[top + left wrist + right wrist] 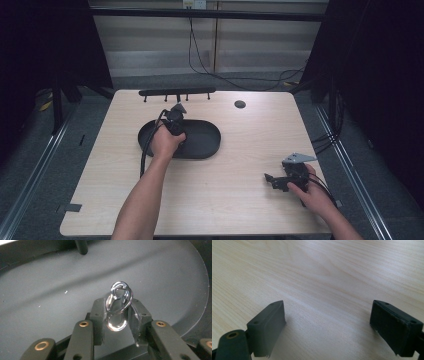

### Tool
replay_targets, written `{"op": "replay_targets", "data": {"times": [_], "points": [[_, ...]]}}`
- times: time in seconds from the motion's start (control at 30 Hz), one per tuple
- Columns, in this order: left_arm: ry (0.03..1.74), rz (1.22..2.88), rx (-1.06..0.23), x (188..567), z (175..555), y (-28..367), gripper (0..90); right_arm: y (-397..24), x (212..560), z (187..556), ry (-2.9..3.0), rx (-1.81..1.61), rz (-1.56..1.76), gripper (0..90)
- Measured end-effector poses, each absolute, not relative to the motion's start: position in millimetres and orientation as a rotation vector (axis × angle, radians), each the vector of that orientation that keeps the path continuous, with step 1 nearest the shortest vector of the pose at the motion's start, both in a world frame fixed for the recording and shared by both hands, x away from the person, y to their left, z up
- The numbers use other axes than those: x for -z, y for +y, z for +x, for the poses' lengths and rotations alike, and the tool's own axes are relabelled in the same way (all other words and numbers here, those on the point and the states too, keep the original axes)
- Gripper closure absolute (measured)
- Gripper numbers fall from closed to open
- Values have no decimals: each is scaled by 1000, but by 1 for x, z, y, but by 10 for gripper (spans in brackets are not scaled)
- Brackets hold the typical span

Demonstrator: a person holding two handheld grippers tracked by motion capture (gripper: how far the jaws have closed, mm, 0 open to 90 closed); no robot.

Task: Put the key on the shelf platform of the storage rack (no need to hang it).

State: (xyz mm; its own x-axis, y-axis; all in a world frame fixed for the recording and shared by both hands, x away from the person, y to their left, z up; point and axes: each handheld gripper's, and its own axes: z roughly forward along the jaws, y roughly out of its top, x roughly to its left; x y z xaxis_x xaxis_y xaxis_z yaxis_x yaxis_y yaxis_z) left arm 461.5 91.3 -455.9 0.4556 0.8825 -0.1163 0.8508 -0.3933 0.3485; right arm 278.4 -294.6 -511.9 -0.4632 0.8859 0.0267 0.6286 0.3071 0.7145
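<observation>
clip's (115, 315) lower end hidden between fingers (98, 315)

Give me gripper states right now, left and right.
Left gripper: shut on the metal clip with key ring, over the black tray.
Right gripper: open, holding nothing, over the wooden table.

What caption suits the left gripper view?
Left gripper shut on a shiny metal clip with ring above the black oval tray.

No text, label, brand, number or sign can be read in any of the views.
</observation>
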Motion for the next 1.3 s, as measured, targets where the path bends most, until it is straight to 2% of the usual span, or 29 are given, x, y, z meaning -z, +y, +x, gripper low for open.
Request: {"op": "replay_targets", "data": {"times": [0.27, 0.3, 0.9, 1.3], "points": [[1471, 2349, -133, 456, 462, 91, 676, -295, 512, 278, 2208, -950, 1354, 125], [1469, 2342, -133, 455, 461, 91, 702, -295, 512, 278, 2208, -950, 1354, 125], [1447, 2319, -167, 446, 457, 95, 638, -295, 512, 279, 2210, -952, 1345, 124], [1436, 2320, -169, 442, 449, 101, 543, -295, 512, 279, 2209, -951, 1345, 124]]}}
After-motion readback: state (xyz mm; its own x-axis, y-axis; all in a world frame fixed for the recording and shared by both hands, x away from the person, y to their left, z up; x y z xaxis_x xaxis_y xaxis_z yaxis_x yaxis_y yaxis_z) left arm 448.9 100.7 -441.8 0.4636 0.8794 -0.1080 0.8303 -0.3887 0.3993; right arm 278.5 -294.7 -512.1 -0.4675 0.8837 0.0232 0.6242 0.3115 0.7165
